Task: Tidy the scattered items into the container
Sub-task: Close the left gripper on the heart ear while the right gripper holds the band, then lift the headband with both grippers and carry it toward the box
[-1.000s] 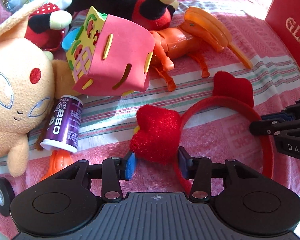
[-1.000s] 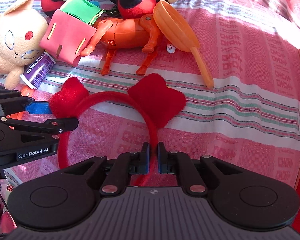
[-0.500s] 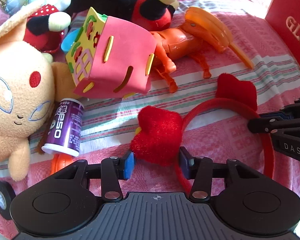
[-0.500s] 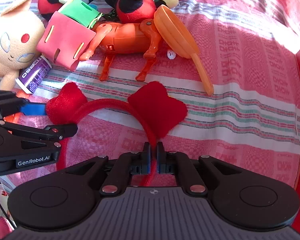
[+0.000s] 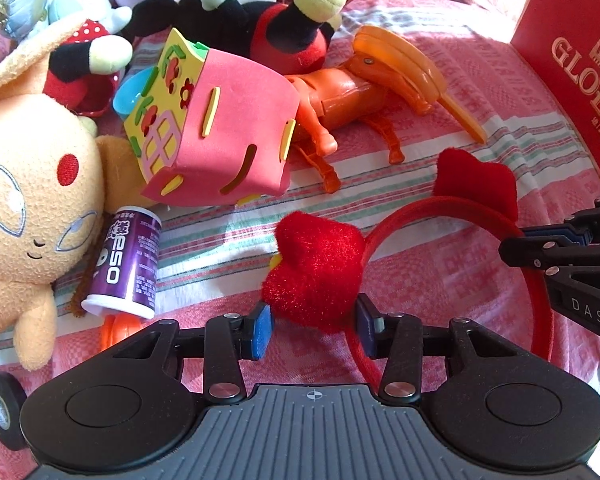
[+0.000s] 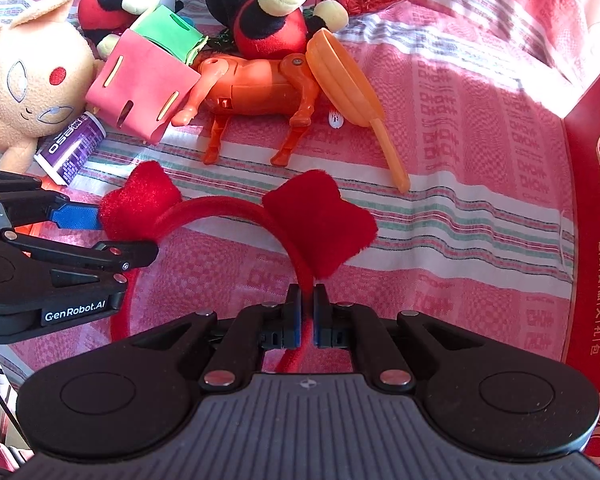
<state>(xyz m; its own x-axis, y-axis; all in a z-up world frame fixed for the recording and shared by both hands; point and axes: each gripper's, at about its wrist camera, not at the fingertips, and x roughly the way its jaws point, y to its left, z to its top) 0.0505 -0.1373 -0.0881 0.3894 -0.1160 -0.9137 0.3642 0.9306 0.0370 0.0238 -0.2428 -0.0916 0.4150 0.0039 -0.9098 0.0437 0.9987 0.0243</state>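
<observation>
**Both grippers on the red headband**

The headband [image 6: 236, 208] lies on the pink striped cloth [image 6: 460, 160], and both tools are on it. The right gripper [image 6: 307, 312] has its jaws pressed almost together, pinching the thin band just below the flat red heart [image 6: 316, 228]; the band runs straight down between the two pads. Over on the other side, the left gripper [image 5: 314, 330] stands half spread with the fluffy heart [image 5: 316, 268] sitting between its blue pads. The near edges of that heart reach both pads, though whether they actually squeeze it is hard to tell. From the right wrist view, the left gripper comes in from the left edge, one blue pad right against the fluffy heart.

The band arcs from one gripper to the other, so the headband sits between the two tools, each at one end of the curve.

Behind it lies the clutter: an orange horse [image 6: 256, 84], an orange pan [image 6: 344, 76], a pink foam house [image 5: 220, 132], a purple can [image 5: 128, 264] and a peach plush [image 5: 24, 200]. The red box [image 6: 596, 220] stands at the right edge, beside the right gripper.
</observation>
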